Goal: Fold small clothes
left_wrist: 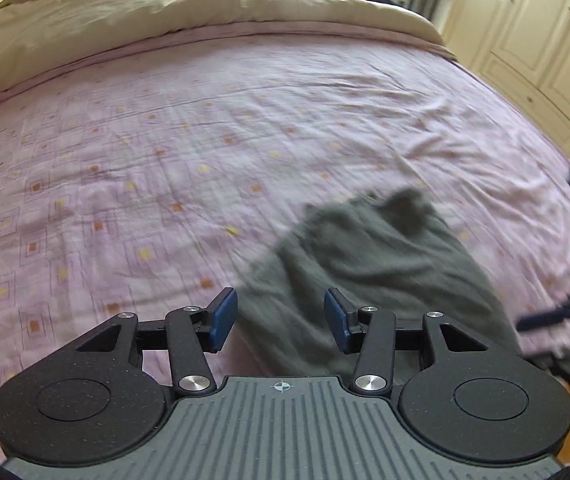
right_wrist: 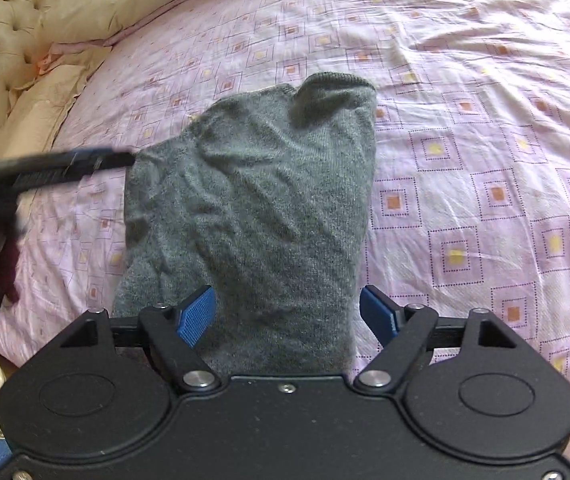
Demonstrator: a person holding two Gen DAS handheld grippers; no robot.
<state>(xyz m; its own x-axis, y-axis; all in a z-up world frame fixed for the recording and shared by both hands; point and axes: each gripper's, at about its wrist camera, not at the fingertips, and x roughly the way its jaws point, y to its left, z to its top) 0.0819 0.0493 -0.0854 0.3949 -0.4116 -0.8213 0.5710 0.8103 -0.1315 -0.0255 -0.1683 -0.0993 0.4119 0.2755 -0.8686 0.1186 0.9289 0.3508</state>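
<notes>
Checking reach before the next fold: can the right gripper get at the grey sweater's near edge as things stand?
Probably yes. The right gripper is open, directly over the grey sweater, with nothing between; the left gripper sits off to the side.

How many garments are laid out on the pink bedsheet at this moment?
1: a grey knit garment lies on the pink bedsheet, just ahead of both open grippers. Dark fabric at the frame edges is too unclear to count.

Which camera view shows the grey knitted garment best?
The right wrist view. There the grey knitted garment lies sharp and nearly whole on the bedsheet, its ribbed edge visible. The left wrist view shows it blurred, off to the right and partly hidden behind the left hand-held gripper.
</notes>
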